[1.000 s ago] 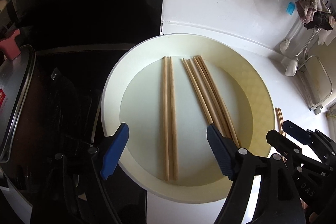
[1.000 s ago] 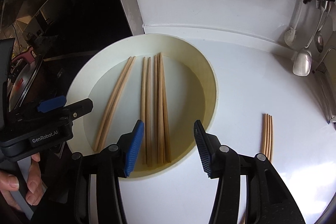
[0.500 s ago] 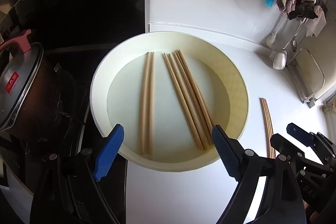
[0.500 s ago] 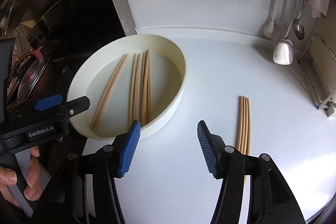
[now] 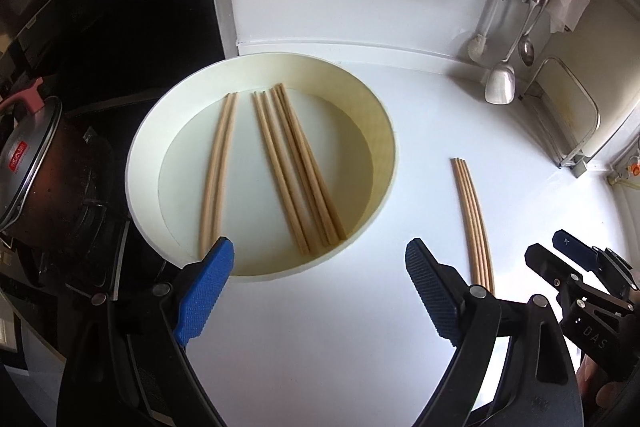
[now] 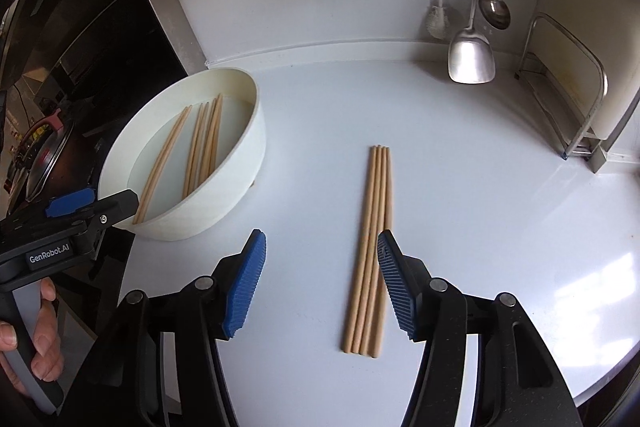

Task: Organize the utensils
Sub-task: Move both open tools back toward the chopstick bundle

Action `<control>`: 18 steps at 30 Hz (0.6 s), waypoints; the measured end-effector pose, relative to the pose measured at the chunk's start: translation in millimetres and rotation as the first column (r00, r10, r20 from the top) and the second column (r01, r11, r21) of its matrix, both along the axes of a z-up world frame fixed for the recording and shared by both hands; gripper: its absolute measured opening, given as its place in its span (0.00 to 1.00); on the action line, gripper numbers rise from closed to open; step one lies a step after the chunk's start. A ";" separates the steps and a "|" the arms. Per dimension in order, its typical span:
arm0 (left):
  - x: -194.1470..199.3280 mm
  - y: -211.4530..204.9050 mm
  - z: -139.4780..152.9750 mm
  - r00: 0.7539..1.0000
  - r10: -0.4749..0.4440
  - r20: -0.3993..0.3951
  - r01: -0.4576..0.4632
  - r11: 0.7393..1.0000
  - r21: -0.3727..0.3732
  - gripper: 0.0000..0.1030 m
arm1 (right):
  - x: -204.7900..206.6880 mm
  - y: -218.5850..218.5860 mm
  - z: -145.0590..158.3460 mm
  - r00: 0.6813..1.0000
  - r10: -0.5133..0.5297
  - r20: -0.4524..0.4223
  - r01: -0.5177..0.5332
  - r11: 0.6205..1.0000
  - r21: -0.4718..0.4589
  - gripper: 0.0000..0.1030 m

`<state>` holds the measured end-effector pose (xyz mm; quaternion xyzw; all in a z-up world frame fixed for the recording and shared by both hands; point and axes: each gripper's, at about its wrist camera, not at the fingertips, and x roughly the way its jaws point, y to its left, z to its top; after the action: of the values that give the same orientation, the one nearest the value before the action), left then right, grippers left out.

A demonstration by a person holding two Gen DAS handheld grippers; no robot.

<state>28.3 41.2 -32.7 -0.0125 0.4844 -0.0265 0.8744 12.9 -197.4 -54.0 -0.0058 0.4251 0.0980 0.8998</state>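
In the left wrist view the left gripper (image 5: 316,287) fills the lower part of the frame, tipped steeply down at the white worktop (image 5: 320,347). Its blue pads (image 5: 204,293) stand wide apart and have just been opening further, with nothing between them; the left pad overlaps the near rim of the cream bowl (image 5: 384,131), the right one hangs over bare worktop. Inside the bowl lie six wooden chopsticks: a pair (image 5: 218,171) at centre left and a group of four (image 5: 296,171) fanning toward the lower right. A second bundle of chopsticks (image 5: 472,219) lies flat on the worktop at right of centre, well apart from the bowl.

In the right wrist view the right gripper (image 6: 320,283) also slants downward from the bottom of the frame, its jaws about half open and just now widening, gripping nothing. The bundle of four loose chopsticks (image 6: 370,247) runs from centre down to lower centre; the right pad (image 6: 394,283) overlaps its right edge, though contact cannot be told. The bowl (image 6: 240,183) with its chopsticks (image 6: 200,147) sits at centre left. At the lower left a person's hand (image 6: 36,343) wraps the handle of the other gripper.
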 end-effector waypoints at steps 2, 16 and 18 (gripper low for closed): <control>-5.2 -12.0 -0.5 1.000 -0.017 0.012 0.017 1.000 -0.023 0.86 | -3.4 -13.4 -3.6 1.000 -0.010 0.003 0.010 1.000 0.005 0.55; -14.1 -83.4 -36.4 0.998 -0.052 0.044 0.053 0.999 -0.006 0.87 | -6.1 -82.6 -57.8 0.994 -0.111 0.008 0.111 0.994 -0.020 0.55; -13.0 -88.0 -42.7 0.997 -0.050 0.056 0.050 0.999 0.001 0.87 | -1.7 -84.8 -62.8 0.994 -0.113 0.014 0.113 0.994 -0.006 0.55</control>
<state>15.2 -46.8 -75.4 0.0002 0.4597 -0.0489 0.8867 11.2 -282.2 -116.8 0.0145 0.4190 0.0456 0.9067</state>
